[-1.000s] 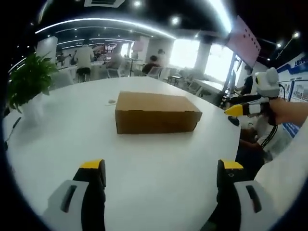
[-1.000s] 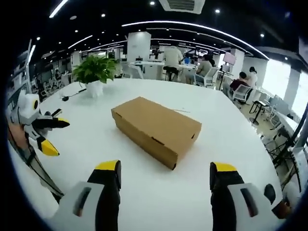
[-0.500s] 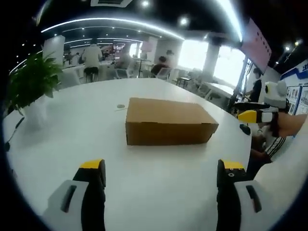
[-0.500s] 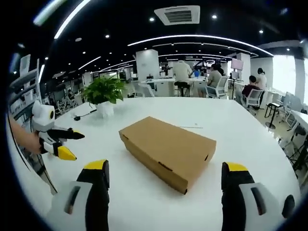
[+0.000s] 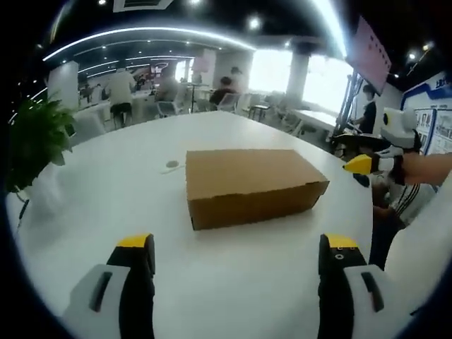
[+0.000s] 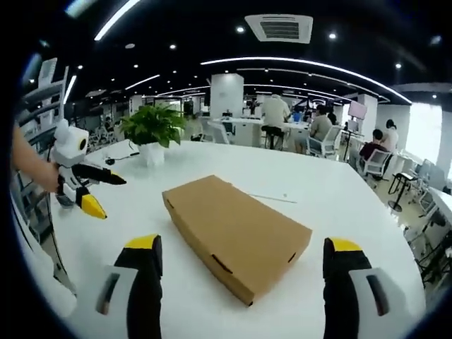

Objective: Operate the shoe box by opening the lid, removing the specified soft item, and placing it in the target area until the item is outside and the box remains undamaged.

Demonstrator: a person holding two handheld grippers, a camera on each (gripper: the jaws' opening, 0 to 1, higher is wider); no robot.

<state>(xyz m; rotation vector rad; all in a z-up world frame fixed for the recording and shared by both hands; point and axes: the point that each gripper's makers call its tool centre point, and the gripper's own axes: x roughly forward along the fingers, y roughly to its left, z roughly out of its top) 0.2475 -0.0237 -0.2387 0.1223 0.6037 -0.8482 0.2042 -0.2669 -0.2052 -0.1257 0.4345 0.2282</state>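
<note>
A closed brown cardboard shoe box (image 5: pixel 251 185) lies flat on the white table (image 5: pixel 106 205); the right gripper view shows the shoe box (image 6: pixel 236 229) at an angle, lid down. My left gripper (image 5: pixel 236 265) stands open short of the box, nothing between its jaws. My right gripper (image 6: pixel 240 265) is open too, just before the box's near corner. The right gripper (image 5: pixel 371 164) enters the left gripper view from the right, beyond the box's end. The left gripper (image 6: pixel 88 191) comes into the right gripper view from the left, apart from the box.
A potted green plant (image 6: pixel 152 127) stands on the table behind the box; the plant (image 5: pixel 35 141) sits at the left in the left gripper view. A small round object (image 5: pixel 169 164) lies near the box. People sit at desks in the background.
Both cameras have shifted and come a little closer to the box, which looks larger. The box itself has not moved and stays closed. Both grippers remain open.
</note>
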